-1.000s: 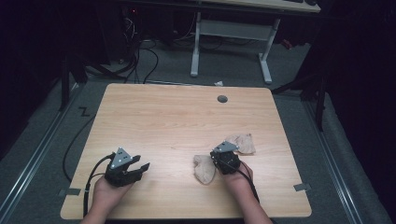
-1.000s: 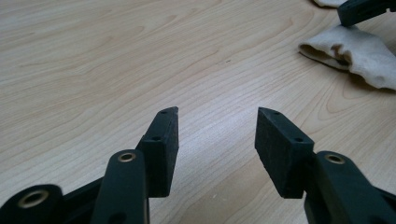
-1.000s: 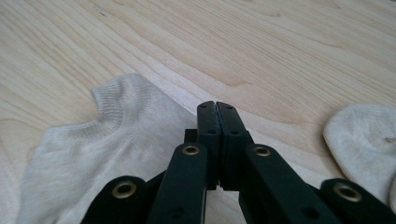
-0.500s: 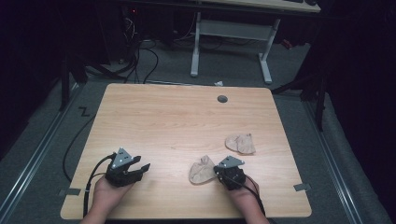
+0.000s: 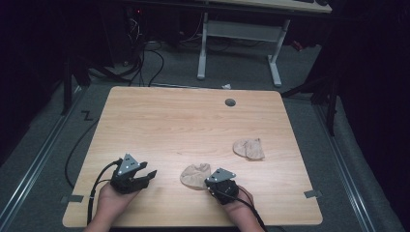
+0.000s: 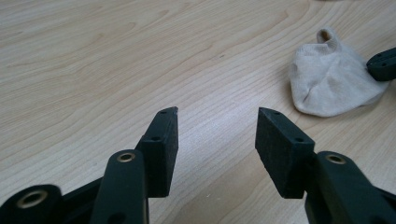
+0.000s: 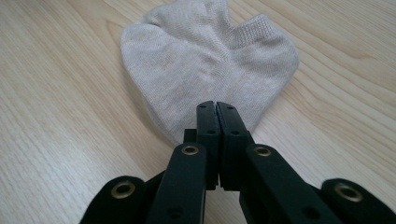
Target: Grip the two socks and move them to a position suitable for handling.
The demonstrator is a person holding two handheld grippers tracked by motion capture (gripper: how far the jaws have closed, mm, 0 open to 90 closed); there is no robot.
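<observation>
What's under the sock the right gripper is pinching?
Bare wooden table shows all around the sock, with no edge poking out. Whatever lies beneath its fabric is covered. The right gripper clamps its near edge.

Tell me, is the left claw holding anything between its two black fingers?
No. In the left gripper view the left gripper stands open over bare wood, with the sock lying off to one side.

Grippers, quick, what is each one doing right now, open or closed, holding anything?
Left gripper: open, nothing between its jaws.
Right gripper: closed on the edge of the near sock.
</observation>
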